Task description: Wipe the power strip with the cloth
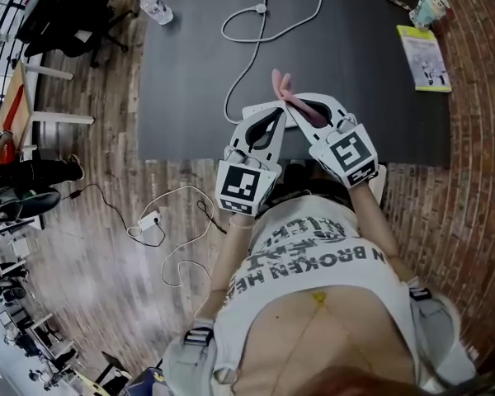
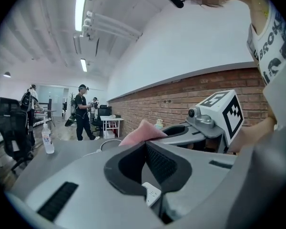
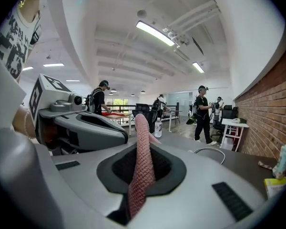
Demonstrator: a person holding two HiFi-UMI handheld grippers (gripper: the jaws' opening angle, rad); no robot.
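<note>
dark grey tabletop (image 1: 190,97) below, brick floor around it. right gripper (image 3: 142,144) is clamped on a pink knitted cloth (image 3: 140,175), which stands up past the jaw tips. left gripper (image 2: 146,146) is closed too, with the socket end of a white plastic power strip (image 2: 151,193) caught low between its jaws (little of it shows). both are side by side above the table's near edge, and the strip's looped white cable (image 1: 256,48) lies beyond.
</note>
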